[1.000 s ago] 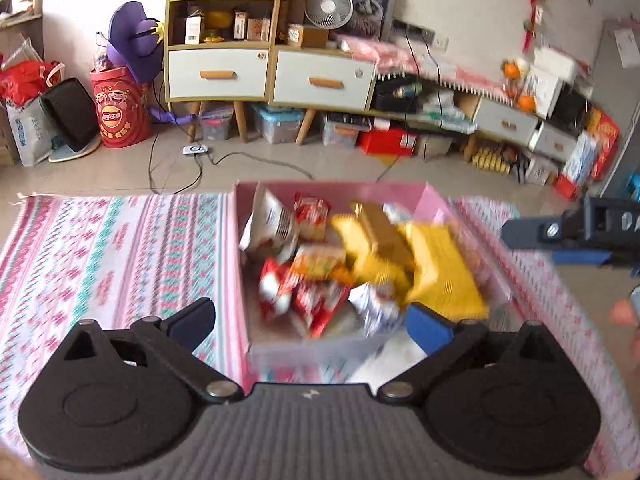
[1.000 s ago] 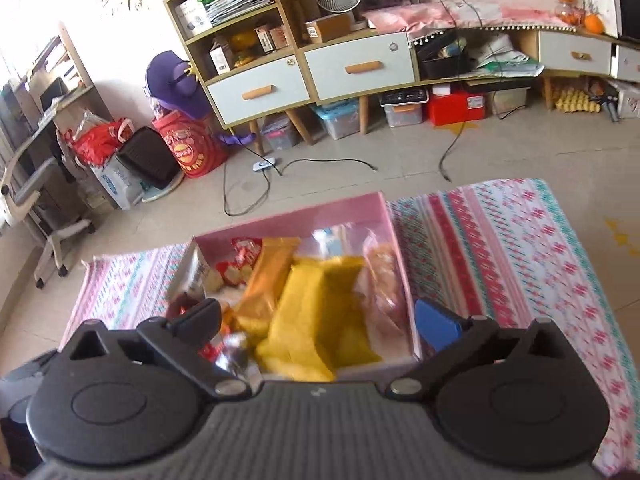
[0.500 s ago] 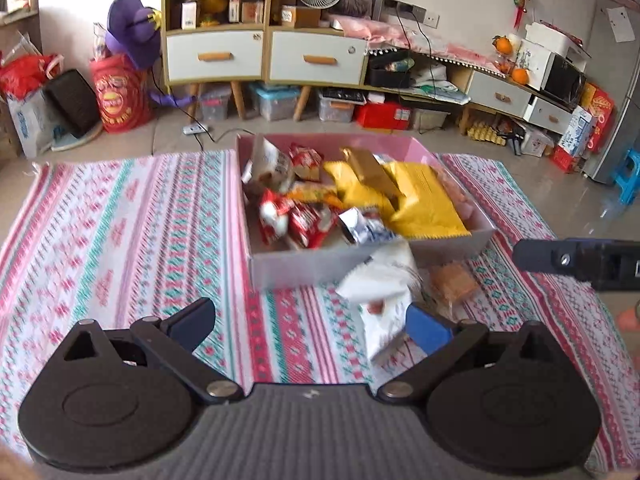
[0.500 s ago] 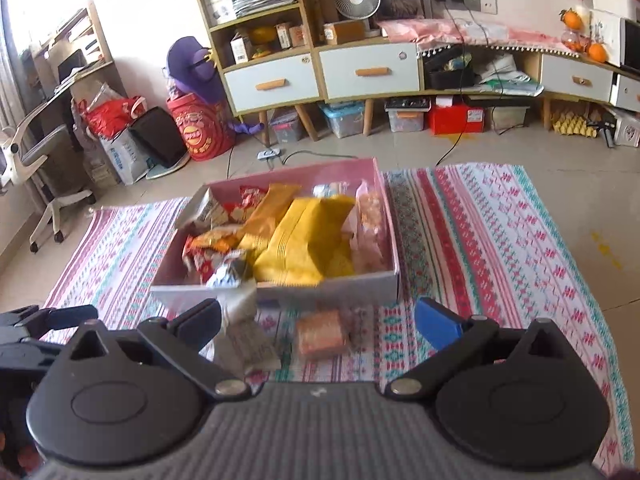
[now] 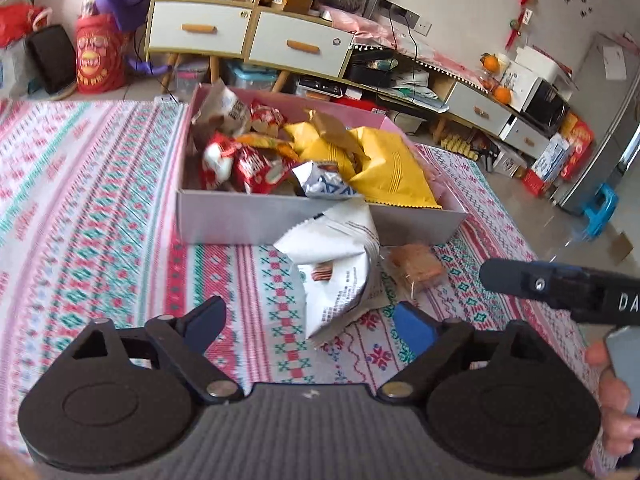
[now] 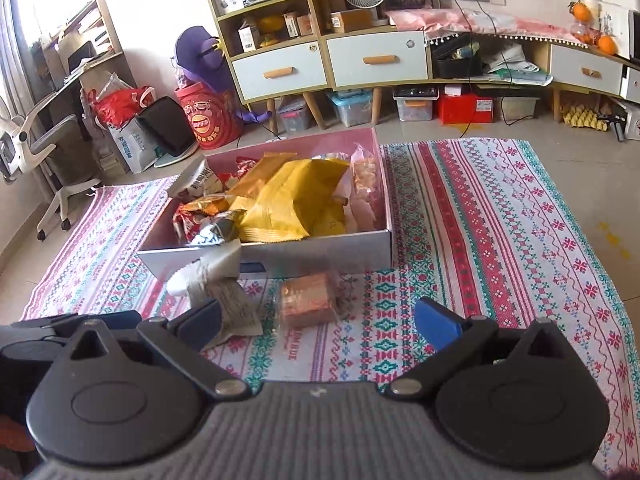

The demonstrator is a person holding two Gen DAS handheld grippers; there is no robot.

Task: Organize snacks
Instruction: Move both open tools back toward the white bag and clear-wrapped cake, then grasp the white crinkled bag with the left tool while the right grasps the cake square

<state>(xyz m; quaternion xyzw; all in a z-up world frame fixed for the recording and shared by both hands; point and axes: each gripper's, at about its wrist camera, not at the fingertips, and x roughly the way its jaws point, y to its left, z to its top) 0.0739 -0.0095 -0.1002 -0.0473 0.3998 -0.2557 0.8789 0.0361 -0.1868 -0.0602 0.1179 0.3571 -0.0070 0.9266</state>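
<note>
- Snacks fill the box (image 5: 248, 220) on the striped cloth (image 5: 88, 200), piled above its rim; two lie loose on the cloth in front of its near wall.
- Yellow bag (image 5: 388, 168), biggest of the pile, looks light and puffy; I'd guess it crackles and slides, so a pinch on a sealed edge suits it best.
- White packet (image 5: 336, 268) leans against the box wall, crumpled and soft. It looks feather-light, easy to take by a fold.
- Left claw (image 5: 308, 320) is narrowing its wide spread, the packet's lower end between the fingers, pads not yet pressing.
- Wrapped cake (image 6: 308, 300) sits just right of the packet: soft, likely crushable, so gentle pressure.
- Right claw (image 6: 320, 324) hangs spread wide, empty, the cake just ahead between its fingers.
</note>
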